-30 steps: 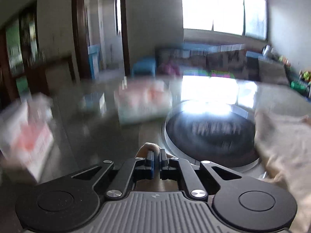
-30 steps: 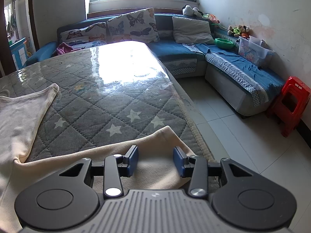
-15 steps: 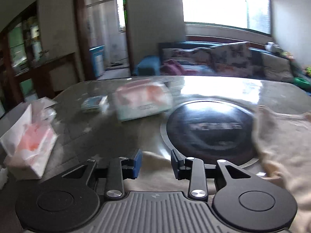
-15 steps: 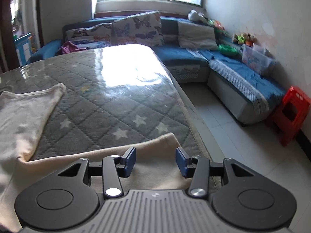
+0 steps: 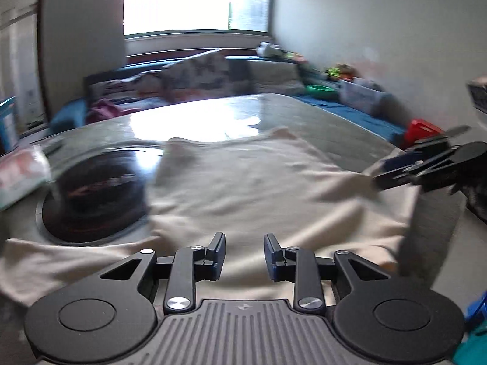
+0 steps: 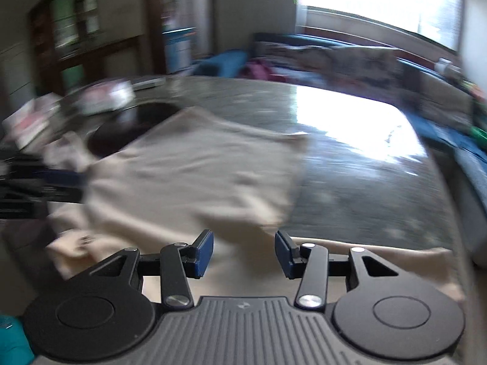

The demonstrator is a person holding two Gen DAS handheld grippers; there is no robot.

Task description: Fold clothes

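A cream garment (image 5: 258, 182) lies spread on the glass-topped table (image 5: 334, 127), its left part over a dark round plate (image 5: 94, 194). My left gripper (image 5: 245, 255) hovers at the garment's near edge. Its jaws stand apart and are closing, with cloth below the gap and nothing pinched. In the right wrist view the garment (image 6: 197, 176) runs from the left toward the middle. My right gripper (image 6: 243, 252) hangs over its near right part, jaws apart and closing, gripping nothing. Each gripper shows in the other's view: right gripper (image 5: 380, 173), left gripper (image 6: 61, 182). Both views are blurred.
A tissue pack (image 5: 21, 176) lies left of the round plate. Behind the table runs a blue sofa with cushions (image 5: 197, 79). A red stool (image 5: 421, 127) stands on the floor at the right. The table's right edge (image 6: 441, 188) drops to the floor.
My left gripper let go of a cream cloth corner and opened, then swung right over the garment. The right gripper swung left toward the garment's middle, jaws still apart.
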